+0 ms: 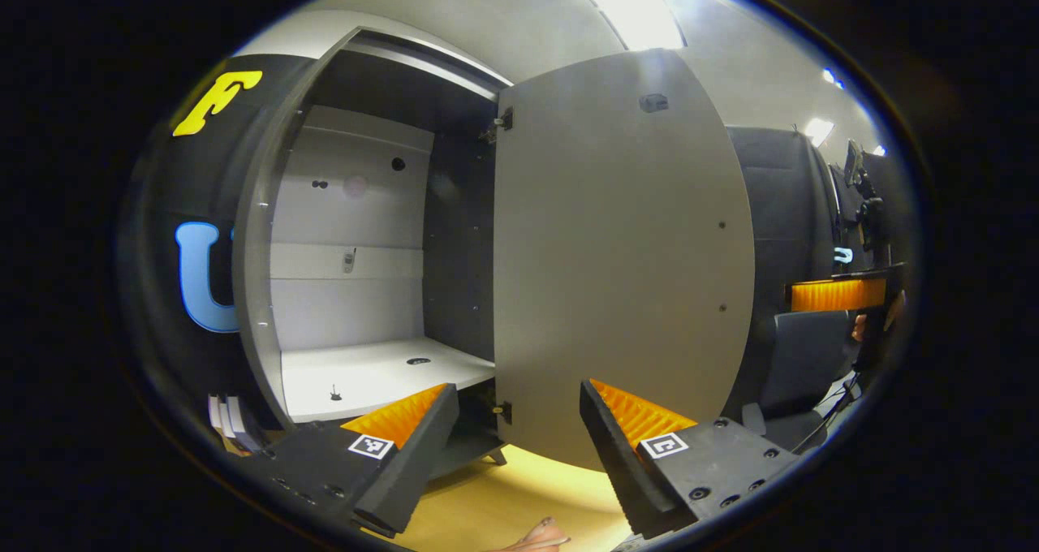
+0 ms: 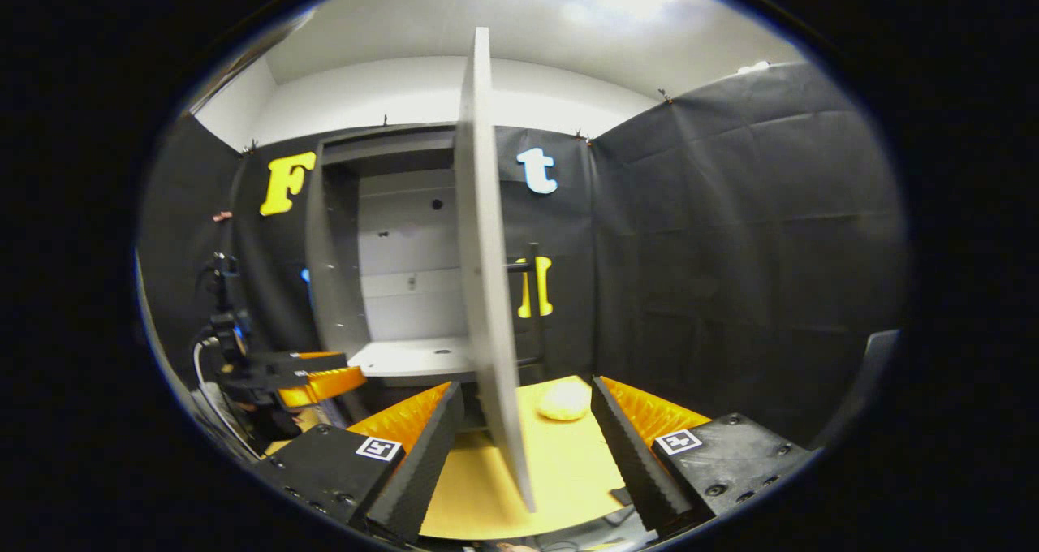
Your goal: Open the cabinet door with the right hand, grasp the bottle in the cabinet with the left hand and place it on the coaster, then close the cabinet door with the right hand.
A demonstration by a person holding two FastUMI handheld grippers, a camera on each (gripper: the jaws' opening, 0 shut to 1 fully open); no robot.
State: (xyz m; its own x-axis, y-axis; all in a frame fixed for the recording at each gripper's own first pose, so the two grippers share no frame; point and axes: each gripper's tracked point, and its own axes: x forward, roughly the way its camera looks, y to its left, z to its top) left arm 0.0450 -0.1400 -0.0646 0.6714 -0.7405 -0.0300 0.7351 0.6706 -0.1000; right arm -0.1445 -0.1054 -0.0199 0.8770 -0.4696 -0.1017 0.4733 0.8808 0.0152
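A: Where is the cabinet door (image 1: 617,260) standing?

B: Swung wide open. In the left gripper view its flat inner face fills the middle, hinged on the right edge of the cabinet (image 1: 357,235). In the right gripper view the door (image 2: 485,292) is seen edge-on, a thin pale slab running top to bottom.

A: And the bottle?

B: I cannot find one. The cabinet's pale floor panel (image 1: 373,377) carries only a small dark round mark and a tiny dark speck, and the back wall has a few holes.

A: The coaster?

B: I cannot tell. There is a pale rounded lump (image 2: 563,401) on the yellow counter (image 2: 560,463), just to the right of the door's edge, but it is too blurred to name.

A: What about the right gripper (image 2: 528,446)?

B: Its jaws are spread wide, 1 finger on each side of the door's edge. Neither finger visibly touches the door.

A: And the left gripper (image 1: 519,446)?

B: Also spread wide, holding nothing, in front of the cabinet with the door's lower corner showing between its 2 fingers. From the right gripper view it (image 2: 312,381) sits left of the door, low in front of the cabinet opening, with a dark cable trailing behind it.

A: Anything else beside the cabinet?

B: The door's dark bar handle (image 2: 534,304) shows on its far side, to the right of the edge. A fingertip (image 1: 540,534) peeks in below the door at the bottom of the left gripper view.
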